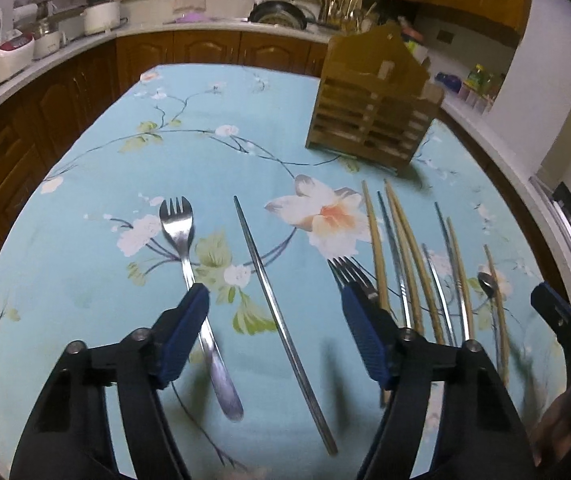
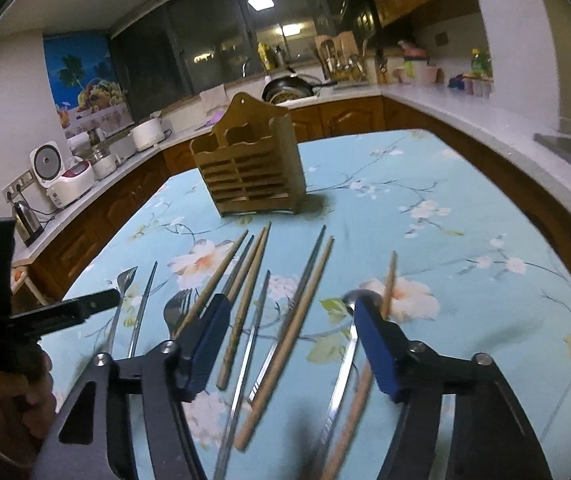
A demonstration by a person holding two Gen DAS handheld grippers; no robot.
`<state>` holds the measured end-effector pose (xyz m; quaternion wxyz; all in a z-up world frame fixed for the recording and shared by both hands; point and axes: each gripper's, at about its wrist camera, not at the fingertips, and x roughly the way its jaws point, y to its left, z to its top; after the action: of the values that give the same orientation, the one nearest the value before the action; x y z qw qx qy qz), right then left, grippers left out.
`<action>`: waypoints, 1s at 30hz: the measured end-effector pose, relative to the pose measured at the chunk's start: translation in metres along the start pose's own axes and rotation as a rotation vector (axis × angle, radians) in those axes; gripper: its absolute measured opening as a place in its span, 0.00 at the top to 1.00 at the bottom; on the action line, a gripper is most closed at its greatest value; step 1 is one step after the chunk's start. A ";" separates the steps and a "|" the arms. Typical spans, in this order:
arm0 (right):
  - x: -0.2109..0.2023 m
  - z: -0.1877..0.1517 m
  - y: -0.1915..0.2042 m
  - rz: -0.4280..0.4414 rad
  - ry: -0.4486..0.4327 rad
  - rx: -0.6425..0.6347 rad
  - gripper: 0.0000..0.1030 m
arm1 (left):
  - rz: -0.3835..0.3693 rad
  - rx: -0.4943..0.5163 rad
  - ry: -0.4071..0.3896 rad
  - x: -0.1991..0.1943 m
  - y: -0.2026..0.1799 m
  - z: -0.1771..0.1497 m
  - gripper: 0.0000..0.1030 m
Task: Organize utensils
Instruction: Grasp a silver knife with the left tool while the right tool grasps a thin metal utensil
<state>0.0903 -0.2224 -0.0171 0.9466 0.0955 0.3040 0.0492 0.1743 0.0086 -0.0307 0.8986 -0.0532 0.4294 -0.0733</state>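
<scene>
Both my claws stand apart and clamp nothing: the left claw (image 1: 275, 312) straddles one silver metal chopstick (image 1: 281, 316), the right claw (image 2: 291, 324) hangs over mixed bamboo and steel chopsticks (image 2: 281, 344). They lie crowded, so I judge I could pinch two together or scatter them. The slatted wooden utensil holder (image 2: 251, 168) waits farther back on the blue floral tabletop (image 1: 205, 152), in a dim kitchen.

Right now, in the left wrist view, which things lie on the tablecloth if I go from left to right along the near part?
Spork → single metal chopstick → fork → bundle of wooden and metal chopsticks → small spoon. The wooden utensil holder stands farther back.
</scene>
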 end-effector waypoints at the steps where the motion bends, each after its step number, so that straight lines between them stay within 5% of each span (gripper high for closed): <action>1: 0.007 0.004 0.001 0.006 0.015 0.000 0.45 | 0.003 0.003 0.011 0.005 0.001 0.004 0.35; 21: 0.163 0.063 -0.018 -0.083 0.289 0.031 0.78 | 0.060 0.042 0.155 0.080 0.013 0.049 0.51; 24: 0.170 0.065 -0.019 -0.100 0.294 0.010 0.82 | 0.089 0.091 0.145 0.084 0.005 0.050 0.62; 28: 0.174 0.066 -0.013 -0.124 0.297 -0.036 0.87 | 0.085 0.156 0.130 0.085 -0.006 0.049 0.90; 30: 0.174 0.066 -0.013 -0.131 0.300 -0.049 0.93 | 0.077 0.168 0.126 0.085 -0.009 0.049 0.94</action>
<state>0.2703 -0.2186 -0.0657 0.8938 0.0441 0.4462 0.0084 0.2647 -0.0138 -0.0639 0.8732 0.0439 0.4792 -0.0776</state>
